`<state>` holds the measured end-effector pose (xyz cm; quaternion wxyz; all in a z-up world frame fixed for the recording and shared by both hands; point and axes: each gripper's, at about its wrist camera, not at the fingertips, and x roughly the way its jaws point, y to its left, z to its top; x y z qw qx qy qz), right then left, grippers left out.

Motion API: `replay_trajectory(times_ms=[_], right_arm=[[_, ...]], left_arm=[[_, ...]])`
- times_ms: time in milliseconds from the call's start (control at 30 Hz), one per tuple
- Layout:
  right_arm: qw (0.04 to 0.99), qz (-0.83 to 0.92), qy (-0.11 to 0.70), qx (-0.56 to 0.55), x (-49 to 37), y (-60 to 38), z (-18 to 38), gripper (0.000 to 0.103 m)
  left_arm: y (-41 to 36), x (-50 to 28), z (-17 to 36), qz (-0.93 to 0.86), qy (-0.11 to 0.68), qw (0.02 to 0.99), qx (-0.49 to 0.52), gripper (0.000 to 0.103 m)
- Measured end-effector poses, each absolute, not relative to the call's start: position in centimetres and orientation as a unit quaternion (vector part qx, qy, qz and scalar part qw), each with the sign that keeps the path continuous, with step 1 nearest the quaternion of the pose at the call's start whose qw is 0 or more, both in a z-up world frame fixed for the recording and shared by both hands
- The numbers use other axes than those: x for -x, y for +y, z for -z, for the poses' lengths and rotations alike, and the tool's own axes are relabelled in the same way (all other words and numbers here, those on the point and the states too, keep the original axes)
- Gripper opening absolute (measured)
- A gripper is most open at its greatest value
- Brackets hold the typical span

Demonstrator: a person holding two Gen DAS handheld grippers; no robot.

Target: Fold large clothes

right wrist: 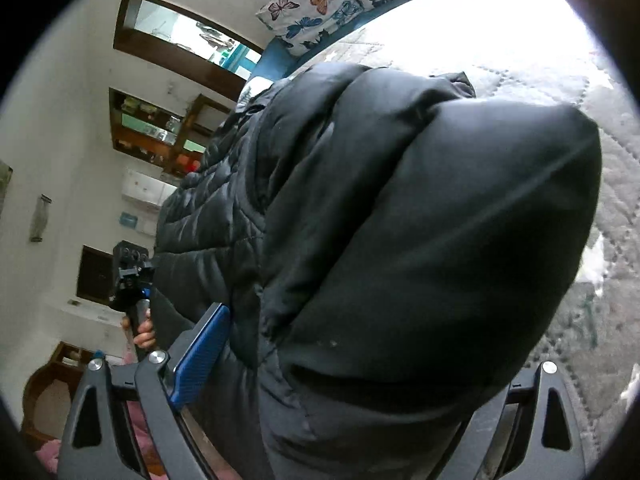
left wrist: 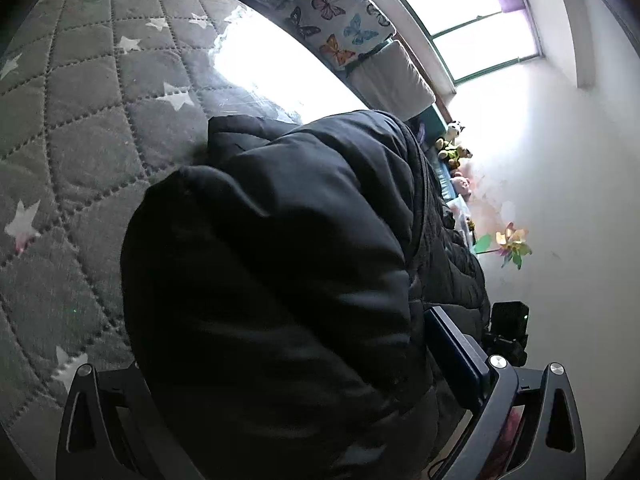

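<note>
Jacket [left wrist: 280,280], black puffer, lies bunched on grey star-print quilt [left wrist: 80,140], filling both wrist views. Right gripper [right wrist: 320,400]: 2 fingers spread wide, jacket bulk between, blue pad [right wrist: 200,352] clear of fabric. Left gripper [left wrist: 280,400]: jacket between fingers; grip can't be told. Butterfly pillows [left wrist: 332,20] beyond.

- Grey quilted bedspread [left wrist: 92,120] with white stars, washed out by sunlight.
- Butterfly-print pillows [left wrist: 320,12] below a bright window [left wrist: 468,12].
- White wall [left wrist: 568,200]; wooden shelves [right wrist: 160,132].
</note>
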<state>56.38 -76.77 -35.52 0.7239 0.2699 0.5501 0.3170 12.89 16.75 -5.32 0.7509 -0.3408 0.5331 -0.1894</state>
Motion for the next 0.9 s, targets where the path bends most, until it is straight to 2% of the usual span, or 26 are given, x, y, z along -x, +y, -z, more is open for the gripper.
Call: replay_trajectory(times_ms=[100, 167, 233, 333, 467, 533, 567, 600, 667, 733, 767, 900], right_arm=[[0.73, -0.315, 0.545, -0.266, -56.3, -76.8, 35.4, 0.099], [0.733, -0.315, 0.542, -0.264, -55.8, -77.0, 35.2, 0.087], [0.733, -0.325, 0.537, -0.261, -55.1, -77.2, 34.7, 0.079], [0.734, -0.332, 0.535, -0.254, -54.8, -77.3, 34.7, 0.078], [0.722, -0.334, 0.54, -0.275, -55.6, -77.5, 35.9, 0.086], [0.724, -0.334, 0.535, -0.281, -55.6, -77.5, 35.9, 0.085], [0.729, -0.332, 0.531, -0.277, -55.4, -77.6, 35.7, 0.082], [0.734, -0.332, 0.526, -0.274, -55.0, -77.6, 35.4, 0.079], [0.744, -0.331, 0.515, -0.268, -54.4, -77.7, 34.5, 0.064], [0.759, -0.329, 0.5, -0.259, -53.6, -77.5, 33.0, 0.058], [0.765, -0.326, 0.494, -0.253, -53.1, -77.3, 32.4, 0.056], [0.793, -0.317, 0.471, -0.223, -51.6, -77.5, 29.5, 0.052]], left_arm=[[16.6, -12.7, 5.2, 0.188, 0.533, 0.75, 0.343, 0.103], [16.3, -12.4, 4.7, 0.194, 0.53, 0.752, 0.34, 0.102], [16.0, -12.0, 4.3, 0.196, 0.529, 0.76, 0.322, 0.102], [15.8, -12.4, 4.7, 0.2, 0.535, 0.755, 0.322, 0.102], [15.9, -12.9, 5.1, 0.195, 0.543, 0.747, 0.331, 0.103], [15.6, -12.8, 4.9, 0.19, 0.541, 0.748, 0.334, 0.103], [15.6, -12.5, 4.6, 0.184, 0.539, 0.751, 0.333, 0.103], [15.3, -12.2, 4.3, 0.178, 0.537, 0.756, 0.329, 0.101], [14.6, -11.7, 3.0, 0.166, 0.526, 0.774, 0.312, 0.088], [14.0, -11.2, 1.7, 0.156, 0.516, 0.789, 0.295, 0.078], [13.5, -11.0, 0.7, 0.146, 0.51, 0.799, 0.281, 0.072], [11.4, -10.4, -2.3, 0.15, 0.493, 0.817, 0.258, 0.06]])
